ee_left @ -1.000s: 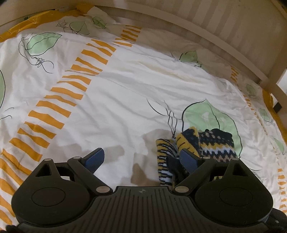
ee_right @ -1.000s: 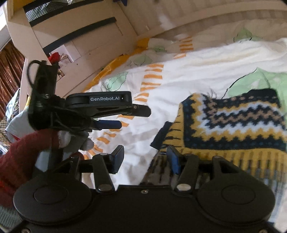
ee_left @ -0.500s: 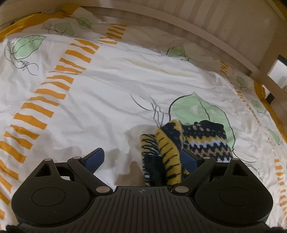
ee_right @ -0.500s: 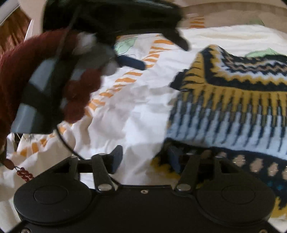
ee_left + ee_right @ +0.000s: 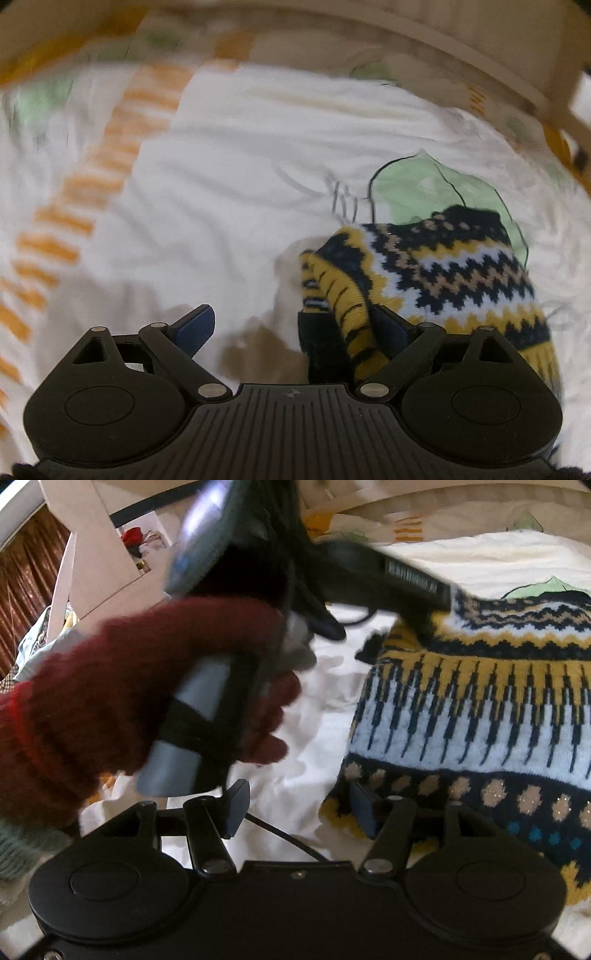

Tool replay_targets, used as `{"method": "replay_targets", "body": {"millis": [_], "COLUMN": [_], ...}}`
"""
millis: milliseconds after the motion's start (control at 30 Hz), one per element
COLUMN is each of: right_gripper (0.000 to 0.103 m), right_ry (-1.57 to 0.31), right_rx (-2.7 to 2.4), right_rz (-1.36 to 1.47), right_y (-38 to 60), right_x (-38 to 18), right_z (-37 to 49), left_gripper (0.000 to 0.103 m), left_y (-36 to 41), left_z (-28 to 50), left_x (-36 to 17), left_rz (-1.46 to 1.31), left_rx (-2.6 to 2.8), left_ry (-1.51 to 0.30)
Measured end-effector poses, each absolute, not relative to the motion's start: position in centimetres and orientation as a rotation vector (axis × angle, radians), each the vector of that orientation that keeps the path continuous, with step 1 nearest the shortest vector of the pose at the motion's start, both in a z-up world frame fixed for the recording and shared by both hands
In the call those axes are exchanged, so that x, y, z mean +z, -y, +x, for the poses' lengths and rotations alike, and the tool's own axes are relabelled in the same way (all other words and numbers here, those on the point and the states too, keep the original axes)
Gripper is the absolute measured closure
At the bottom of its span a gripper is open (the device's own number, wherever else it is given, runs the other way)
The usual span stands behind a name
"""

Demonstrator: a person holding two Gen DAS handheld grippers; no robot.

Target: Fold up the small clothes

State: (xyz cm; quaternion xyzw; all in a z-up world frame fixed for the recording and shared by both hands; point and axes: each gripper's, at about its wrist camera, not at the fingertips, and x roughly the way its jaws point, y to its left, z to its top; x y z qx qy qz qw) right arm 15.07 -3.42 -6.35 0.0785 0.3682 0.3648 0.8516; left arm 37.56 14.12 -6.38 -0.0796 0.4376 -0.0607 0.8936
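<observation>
The left gripper [image 5: 291, 328] is spread wide, a bunched fold of the knit sweater [image 5: 454, 273] rising between its fingers beside the right pad. The right gripper [image 5: 299, 808] is also spread, its right finger at the sweater's hem. A red-sleeved left hand [image 5: 207, 686] grips the left handle. The zigzag-patterned sweater lies ahead-right on the bedsheet [image 5: 221, 177].

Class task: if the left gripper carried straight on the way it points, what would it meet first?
Probably the rumpled yellow-and-navy edge of the knitted zigzag garment, already between the open fingers of the left gripper; depth is unclear.
</observation>
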Motion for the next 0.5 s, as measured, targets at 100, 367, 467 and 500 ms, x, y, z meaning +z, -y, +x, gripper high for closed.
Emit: {"method": "replay_targets", "body": {"millis": [100, 367, 467, 500], "right_gripper": [0.039, 0.028, 0.015, 0.014], "right_ry": [-0.764, -0.579, -0.513, -0.513], "right_rx": [0.774, 0.7, 0.651, 0.63], "right_rz": [0.151, 0.024, 0.007, 0.005], "right_y": [4.2, 9.2, 10.9, 11.5], "right_x": [-6.0, -2.5, -1.5, -1.3], "right_z": [14.4, 13.0, 14.7, 16.0], "left_gripper": [0.01, 0.009, 0.009, 0.009], "left_y": [-15.0, -15.0, -15.1, -15.2], "left_z": [37.7, 37.4, 37.6, 37.6], "left_x": [-6.7, -6.9, -7.0, -7.1], "left_rz": [-0.211, -0.208, -0.22, -0.22], "left_rx": [-0.127, -0.122, -0.125, -0.124], "left_ry": [-0.921, -0.923, -0.928, -0.929]}}
